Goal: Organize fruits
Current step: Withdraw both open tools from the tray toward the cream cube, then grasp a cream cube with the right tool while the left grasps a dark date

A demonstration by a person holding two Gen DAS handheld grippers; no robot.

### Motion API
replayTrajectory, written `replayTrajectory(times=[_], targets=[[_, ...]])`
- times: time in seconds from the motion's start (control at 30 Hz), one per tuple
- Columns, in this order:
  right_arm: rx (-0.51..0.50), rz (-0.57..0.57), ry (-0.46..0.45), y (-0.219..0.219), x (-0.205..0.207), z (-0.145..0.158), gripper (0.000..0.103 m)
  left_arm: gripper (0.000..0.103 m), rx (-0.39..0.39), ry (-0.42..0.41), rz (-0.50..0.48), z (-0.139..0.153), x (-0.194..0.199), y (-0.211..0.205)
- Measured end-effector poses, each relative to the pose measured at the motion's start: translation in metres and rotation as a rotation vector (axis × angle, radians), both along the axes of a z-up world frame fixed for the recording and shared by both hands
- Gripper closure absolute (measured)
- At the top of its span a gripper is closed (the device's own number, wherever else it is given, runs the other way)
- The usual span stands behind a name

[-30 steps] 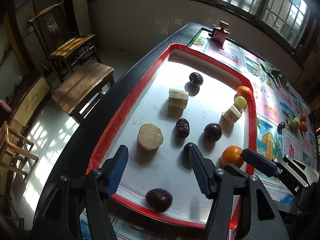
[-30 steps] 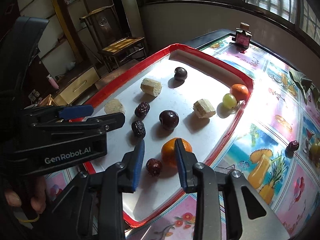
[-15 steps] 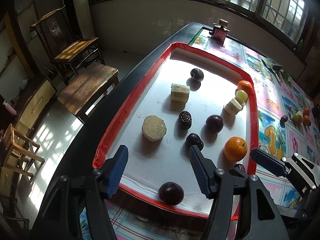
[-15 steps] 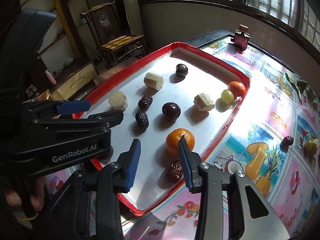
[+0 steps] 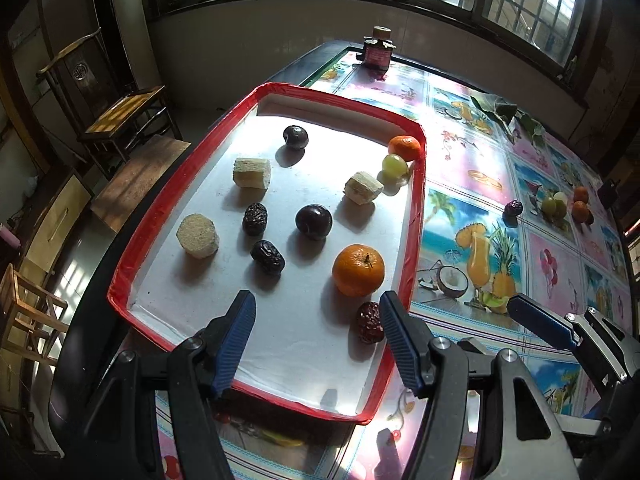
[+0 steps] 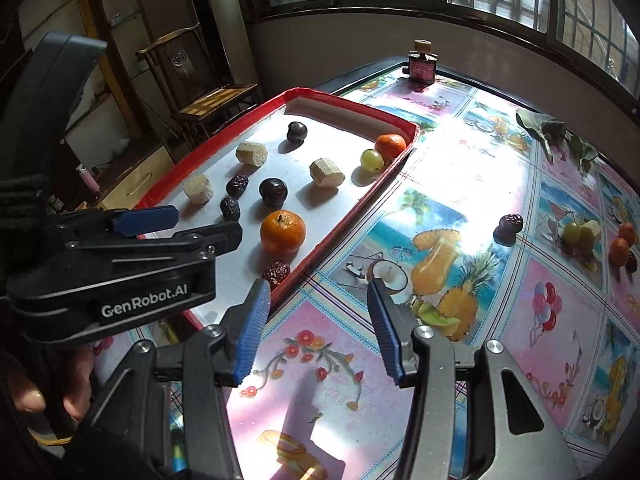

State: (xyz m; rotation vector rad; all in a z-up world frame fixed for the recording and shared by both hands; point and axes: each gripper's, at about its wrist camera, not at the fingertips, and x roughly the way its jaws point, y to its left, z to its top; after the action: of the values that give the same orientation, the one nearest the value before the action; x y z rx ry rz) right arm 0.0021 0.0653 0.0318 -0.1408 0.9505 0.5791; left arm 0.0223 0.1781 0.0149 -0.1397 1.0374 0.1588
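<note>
The left gripper [image 5: 314, 340] hangs with jaws apart and empty over the near edge of the red-rimmed tray [image 5: 416, 208], where plums, dates and oranges lie spread in view. The right gripper [image 6: 318, 328], likewise spread and empty, hovers over the tablecloth [image 6: 460, 168] beyond the tray's right rim. A loose date [image 6: 510, 222] and more fruit lie toward the table's right edge, likely awaiting collection; nothing blocks the approach.

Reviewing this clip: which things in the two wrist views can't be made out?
- Red date, left wrist view: partly hidden behind a finger of the left gripper.
- Fruit pile, right wrist view: far off, small; pieces overlap, so no count.
- Tray, right wrist view: near left corner hidden by the left gripper's body.
- Bottle: label too small to read.
</note>
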Motion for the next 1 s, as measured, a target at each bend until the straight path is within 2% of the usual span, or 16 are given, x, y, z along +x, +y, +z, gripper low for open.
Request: replayTrajectory(times=[0.27, 0.37, 0.5, 0.6, 0.73, 0.9, 1.0], targets=[[-0.016, -0.235, 0.018, -0.122, 0.044, -0.014, 0.047, 0.039, 0.018, 0.003, -0.118, -0.001, 0.035, -0.07], [0.003, -0.334, 0.023, -0.173, 0.071, -0.016, 0.048, 0.039, 0.01, -0.002, -0.171, -0.006, 0.059, -0.092], [0.033, -0.417, 0.044, -0.216, 0.099, -0.019, 0.048, 0.039, 0.01, -0.038, -0.258, -0.008, 0.094, -0.126], [0.043, -0.421, 0.058, -0.228, 0.104, -0.024, 0.047, 0.038, 0.061, -0.055, -0.344, -0.013, 0.118, -0.152], [0.053, -0.406, 0.087, -0.237, 0.104, -0.034, 0.047, 0.039, 0.136, -0.023, -0.399, -0.029, 0.141, -0.167], [0.089, -0.384, 0.105, -0.244, 0.113, -0.041, 0.047, 0.039, 0.114, -0.006, -0.488, -0.035, 0.146, -0.166], [0.098, -0.377, 0.104, -0.241, 0.122, -0.042, 0.046, 0.038, 0.134, 0.014, -0.539, -0.041, 0.147, -0.17]])
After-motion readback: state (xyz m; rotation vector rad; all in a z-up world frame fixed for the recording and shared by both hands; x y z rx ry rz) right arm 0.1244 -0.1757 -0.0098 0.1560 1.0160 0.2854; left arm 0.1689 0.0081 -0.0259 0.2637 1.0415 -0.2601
